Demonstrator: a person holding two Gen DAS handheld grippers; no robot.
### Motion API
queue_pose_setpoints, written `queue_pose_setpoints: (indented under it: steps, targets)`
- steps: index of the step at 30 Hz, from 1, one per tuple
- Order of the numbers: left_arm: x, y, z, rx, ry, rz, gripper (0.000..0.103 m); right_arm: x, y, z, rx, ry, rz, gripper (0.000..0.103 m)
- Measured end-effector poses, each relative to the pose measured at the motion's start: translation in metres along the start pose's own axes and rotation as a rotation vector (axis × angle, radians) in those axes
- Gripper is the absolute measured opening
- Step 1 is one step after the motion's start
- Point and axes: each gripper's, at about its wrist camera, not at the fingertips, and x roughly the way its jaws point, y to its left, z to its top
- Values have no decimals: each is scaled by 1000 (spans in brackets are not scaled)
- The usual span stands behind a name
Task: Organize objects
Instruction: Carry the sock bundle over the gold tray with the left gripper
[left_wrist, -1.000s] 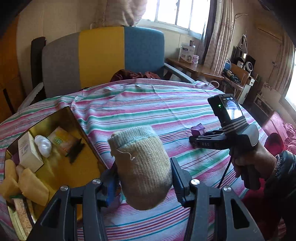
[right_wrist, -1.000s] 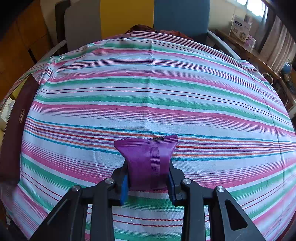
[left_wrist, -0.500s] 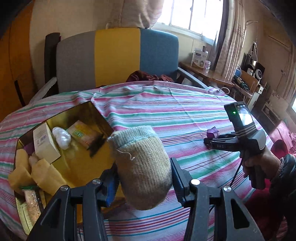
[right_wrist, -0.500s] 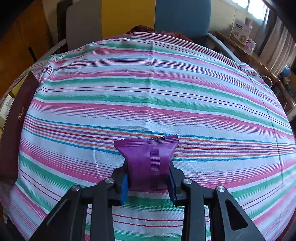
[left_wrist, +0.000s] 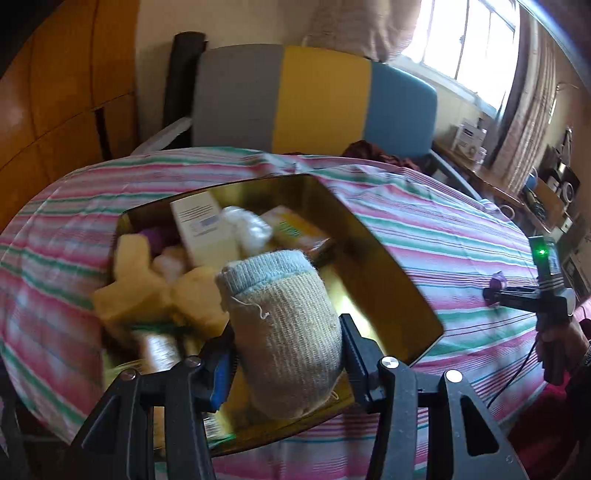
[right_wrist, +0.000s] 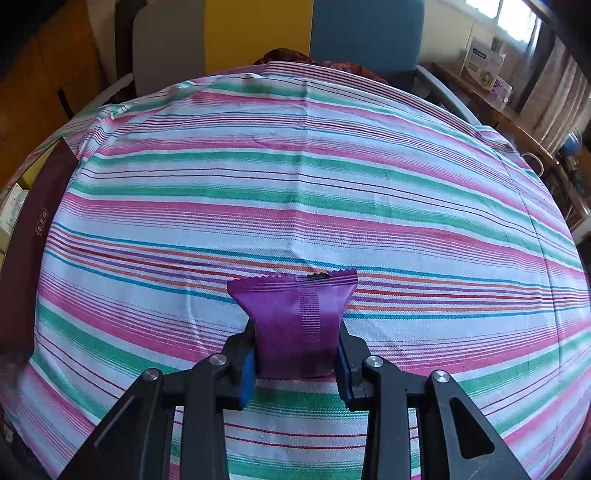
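Note:
My left gripper (left_wrist: 286, 356) is shut on a rolled beige sock with a pale blue cuff (left_wrist: 284, 321) and holds it above the near part of an open gold tin box (left_wrist: 388, 266). The box holds a white carton (left_wrist: 203, 229), yellow sponges (left_wrist: 147, 295), a white ball (left_wrist: 247, 225) and other small items. My right gripper (right_wrist: 295, 363) is shut on a purple snack packet (right_wrist: 295, 317) just above the striped tablecloth (right_wrist: 295, 184). The right gripper also shows at the right of the left wrist view (left_wrist: 496, 291).
A grey, yellow and blue chair (left_wrist: 314, 99) stands behind the table. The box's dark maroon side (right_wrist: 33, 229) is at the left edge of the right wrist view. A wooden side table (right_wrist: 517, 122) with boxes is at the far right.
My left gripper has swung left with the sock, from over the cloth to over the gold box. The right gripper has stayed almost still with the purple packet.

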Motion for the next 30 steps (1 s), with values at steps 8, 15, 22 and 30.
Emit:
queue_pose_setpoints:
  steps: [8,15,22,30]
  targets:
    - [15,16,-19,0,56,13,51,-1,0,0,-3,8,-1,35]
    - [40,-4,-13,69,73,29,51,-2,3,-1,-19,3,-10,35]
    - [55,10,-23,5,135,50,52,-2,6,-4,-39,-2,-23,34]
    - [46,17,-23,-22,114,48,52,-1,10,-4,-65,-15,-43,34]
